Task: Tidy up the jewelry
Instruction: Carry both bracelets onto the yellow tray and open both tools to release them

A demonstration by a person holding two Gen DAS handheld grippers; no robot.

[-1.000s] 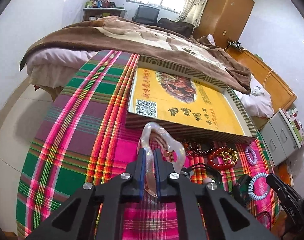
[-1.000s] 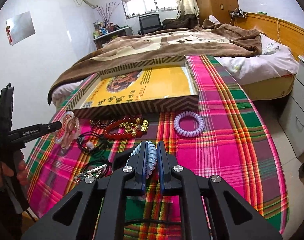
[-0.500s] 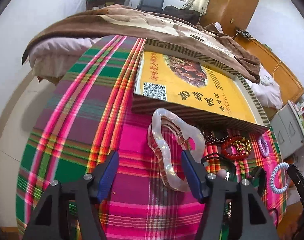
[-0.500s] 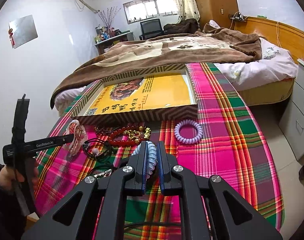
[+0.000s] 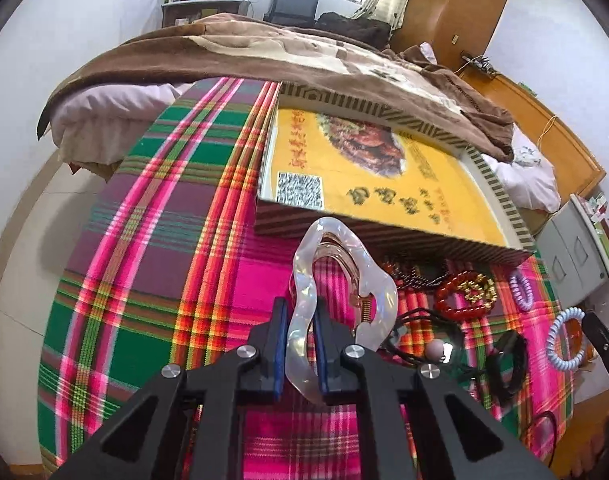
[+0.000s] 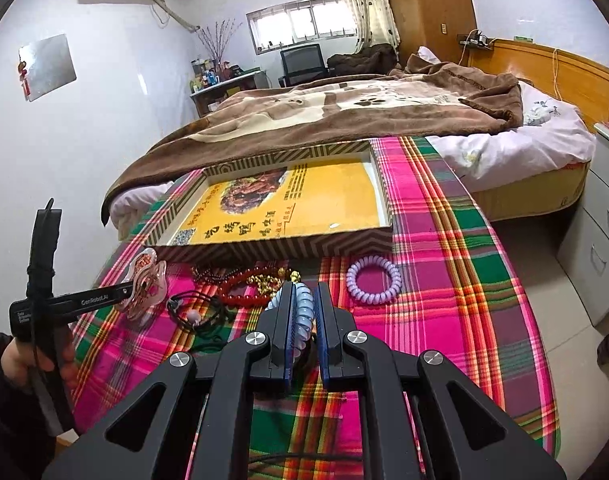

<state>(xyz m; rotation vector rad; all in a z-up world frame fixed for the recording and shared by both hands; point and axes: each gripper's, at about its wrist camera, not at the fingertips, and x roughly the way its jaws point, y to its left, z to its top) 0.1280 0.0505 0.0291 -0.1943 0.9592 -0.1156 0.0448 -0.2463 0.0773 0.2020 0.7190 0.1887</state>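
My left gripper (image 5: 300, 308) is shut on a pearly translucent hair claw clip (image 5: 336, 280) and holds it in front of the near wall of the yellow-lined striped box (image 5: 384, 184). The clip also shows in the right wrist view (image 6: 144, 284). My right gripper (image 6: 304, 292) is shut on a light blue spiral hair tie (image 6: 302, 312), above the plaid cloth. A red bead bracelet with gold beads (image 5: 462, 296), a dark bead string (image 5: 416, 276), a black cord with a bead (image 5: 432, 344) and a purple spiral hair tie (image 6: 372, 280) lie before the box.
The box (image 6: 296, 208) sits on a table covered with pink and green plaid cloth (image 5: 152, 240). A bed with a brown blanket (image 6: 344, 112) stands behind it. Grey drawers (image 6: 600, 240) stand at the right. The floor drops off at the left edge (image 5: 32, 220).
Half a second ago my left gripper was open around the clip; it is now shut on it. The right gripper has stayed shut on the blue hair tie.
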